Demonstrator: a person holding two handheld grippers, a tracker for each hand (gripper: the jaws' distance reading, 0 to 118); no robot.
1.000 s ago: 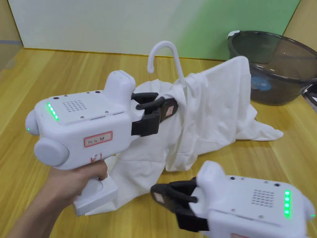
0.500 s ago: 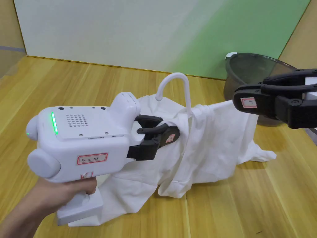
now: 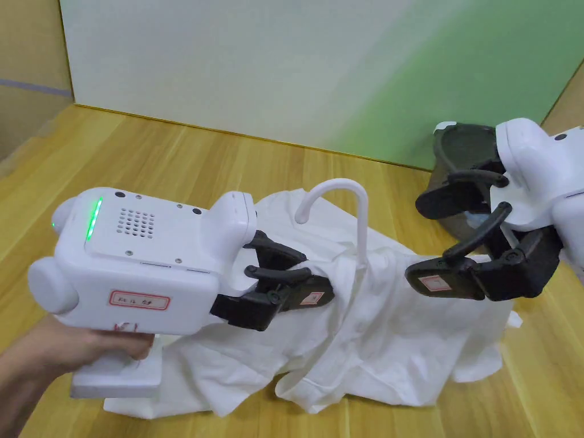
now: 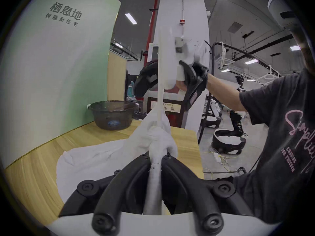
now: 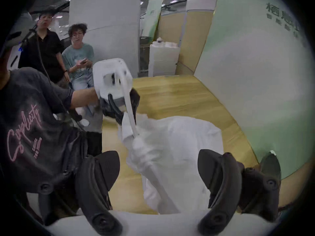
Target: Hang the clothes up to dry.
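A white garment (image 3: 370,336) lies crumpled on the wooden table (image 3: 171,165) with a white hanger inside it; the hanger's hook (image 3: 337,193) stands up out of the collar. My left gripper (image 3: 311,293) is shut on the cloth-covered hanger arm left of the hook, with the pinched fold (image 4: 156,161) showing between its jaws. My right gripper (image 3: 438,242) hovers open just right of the hook, jaws wide apart, one above the other. In the right gripper view the garment's covered shoulder (image 5: 153,176) lies between and beyond my open right gripper (image 5: 158,169), untouched.
A dark translucent basin (image 3: 456,148) stands at the back right of the table, behind the right gripper. A green-white panel (image 3: 285,68) walls the far edge. Two people (image 5: 68,52) stand off the table's left end. Bare wood lies left of the garment.
The right gripper rose from the table's near edge to the right side, then came down and in toward the hanger's right shoulder, staying open. The left gripper kept its hold.
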